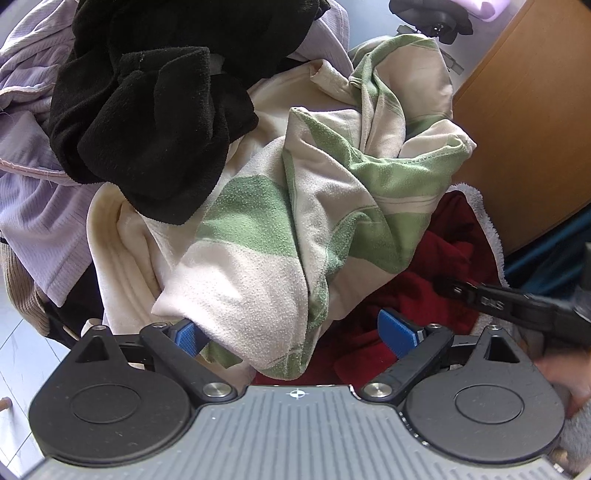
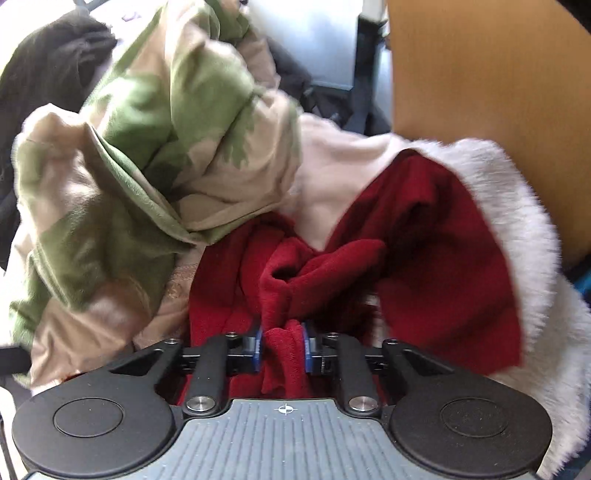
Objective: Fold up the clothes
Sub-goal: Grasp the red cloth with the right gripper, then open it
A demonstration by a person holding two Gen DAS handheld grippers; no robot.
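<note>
A heap of clothes fills both views. A cream and green striped garment (image 1: 295, 221) lies on top, and a fold of it hangs between the wide-apart blue pads of my left gripper (image 1: 295, 338), which is open. Under it lies a dark red fleece garment (image 1: 436, 258) with a white fluffy trim (image 2: 532, 236). In the right wrist view my right gripper (image 2: 282, 343) is shut on a bunched fold of the red fleece garment (image 2: 424, 236), its blue pads pressing the cloth from both sides. The striped garment (image 2: 122, 177) lies to its left.
A black fleece piece (image 1: 147, 122) and a lilac ribbed garment (image 1: 40, 206) lie at the left of the heap. A wooden panel (image 1: 524, 129) stands at the right, close to the pile. The other gripper's black arm (image 1: 517, 302) reaches in from the right. Chair castors (image 1: 436, 18) show at the top.
</note>
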